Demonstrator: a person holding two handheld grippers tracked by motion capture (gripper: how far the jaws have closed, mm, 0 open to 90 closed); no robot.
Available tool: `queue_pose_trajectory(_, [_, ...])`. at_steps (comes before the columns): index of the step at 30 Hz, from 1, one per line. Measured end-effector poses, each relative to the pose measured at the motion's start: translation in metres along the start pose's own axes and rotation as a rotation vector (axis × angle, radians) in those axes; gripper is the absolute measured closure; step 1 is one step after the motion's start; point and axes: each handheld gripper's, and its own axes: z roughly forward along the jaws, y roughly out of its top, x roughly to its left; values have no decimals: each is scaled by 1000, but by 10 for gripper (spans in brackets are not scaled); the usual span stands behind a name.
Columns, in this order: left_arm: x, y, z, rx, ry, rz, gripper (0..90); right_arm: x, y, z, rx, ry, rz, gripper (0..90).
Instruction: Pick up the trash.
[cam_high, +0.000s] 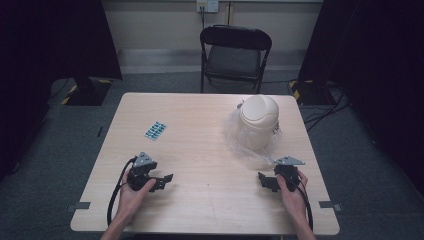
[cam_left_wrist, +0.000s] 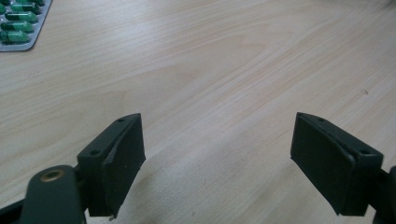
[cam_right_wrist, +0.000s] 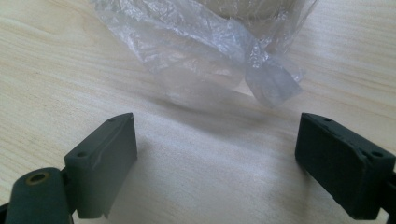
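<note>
The light wooden table (cam_high: 200, 200) carries a blister pack (cam_high: 155, 131) and a plastic-wrapped cream bin (cam_high: 258, 122).

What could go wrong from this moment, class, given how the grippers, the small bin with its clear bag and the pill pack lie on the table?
1. The loose clear bag trails toward the open right gripper; a grab at it might drag or tip the small bin.
2. The pill pack lies flat on the table, so the open left gripper may slide it rather than lift it.
</note>
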Motion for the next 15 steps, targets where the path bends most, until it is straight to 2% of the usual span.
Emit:
queue_pose_trajectory(7, [-3, 5, 3, -13, -9, 9, 181, 0, 0, 0, 0, 0, 0, 119])
queue_pose_trajectory(9, [-7, 12, 4, -9, -20, 28, 181, 0, 0, 0, 0, -1, 0, 119])
queue_pose_trajectory(12, [-12, 20, 5, -27, -25, 54, 181, 0, 0, 0, 0, 0, 0, 119])
queue_pose_trajectory(15, [-16, 25, 8, -38, -42, 43, 182, 0, 0, 0, 0, -1, 0, 119])
